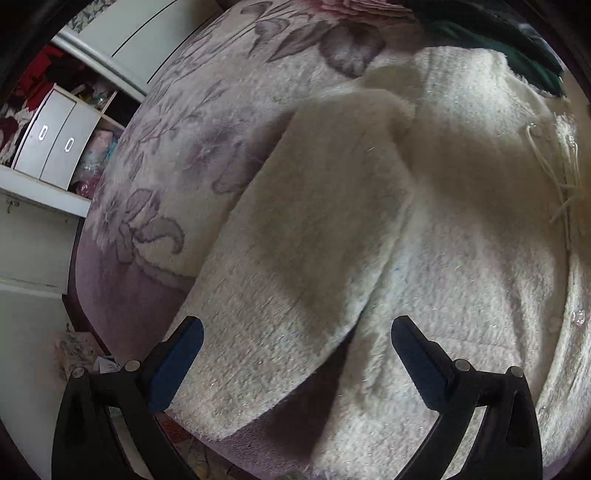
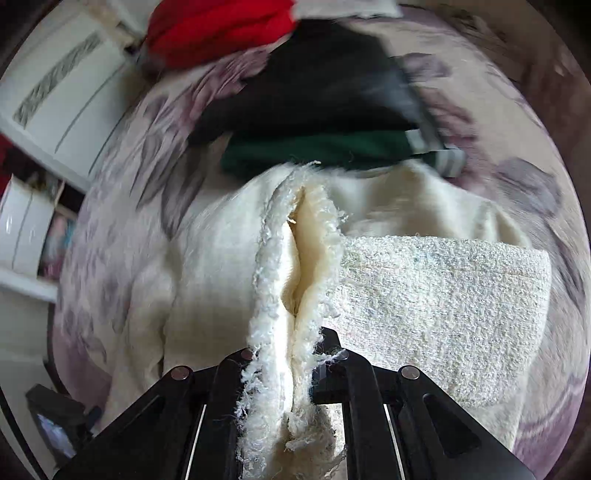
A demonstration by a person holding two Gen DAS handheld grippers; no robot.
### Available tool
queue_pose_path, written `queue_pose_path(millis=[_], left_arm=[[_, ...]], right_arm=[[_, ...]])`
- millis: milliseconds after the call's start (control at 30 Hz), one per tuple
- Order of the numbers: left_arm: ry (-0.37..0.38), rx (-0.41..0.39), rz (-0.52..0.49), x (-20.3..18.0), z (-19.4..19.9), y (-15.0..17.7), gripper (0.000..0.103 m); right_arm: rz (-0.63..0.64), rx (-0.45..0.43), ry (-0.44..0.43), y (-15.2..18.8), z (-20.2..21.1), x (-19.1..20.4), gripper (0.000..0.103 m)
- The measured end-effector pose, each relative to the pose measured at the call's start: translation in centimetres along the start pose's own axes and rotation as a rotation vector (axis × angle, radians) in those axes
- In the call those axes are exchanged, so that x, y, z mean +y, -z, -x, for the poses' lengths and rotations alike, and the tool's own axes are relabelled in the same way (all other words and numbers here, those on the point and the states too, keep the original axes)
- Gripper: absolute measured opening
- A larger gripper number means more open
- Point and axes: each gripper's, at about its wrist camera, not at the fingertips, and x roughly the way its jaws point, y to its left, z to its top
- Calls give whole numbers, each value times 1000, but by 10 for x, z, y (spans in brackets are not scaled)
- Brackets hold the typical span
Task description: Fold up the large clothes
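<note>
A large cream fuzzy knit cardigan (image 1: 424, 221) lies on a floral blanket, one sleeve (image 1: 306, 240) folded across its body. My left gripper (image 1: 295, 332) is open, its fingers just above the sleeve's cuff end, holding nothing. In the right wrist view my right gripper (image 2: 295, 343) is shut on the cardigan's frayed front edge (image 2: 295, 266), both layers pinched and lifted. A folded sleeve (image 2: 443, 295) lies to its right.
The blanket (image 1: 184, 147) covers a bed. Dark green (image 2: 321, 151), black (image 2: 314, 85) and red (image 2: 218, 29) clothes lie beyond the cardigan. White cabinets with drawers (image 1: 48, 147) stand left of the bed. The bed edge drops to the floor at the lower left.
</note>
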Motion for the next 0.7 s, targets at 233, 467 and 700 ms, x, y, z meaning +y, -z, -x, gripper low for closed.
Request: queue_pose_path(millis=[233, 467, 700], left_arm=[[41, 62, 47, 37, -24, 20, 103], [57, 36, 41, 52, -19, 27, 103], [-24, 62, 87, 56, -17, 36, 103]], right_arm=[[202, 226, 137, 3, -137, 91, 14], [-234, 207, -346, 20, -55, -43, 80], [-782, 94, -338, 79, 11, -241, 80]])
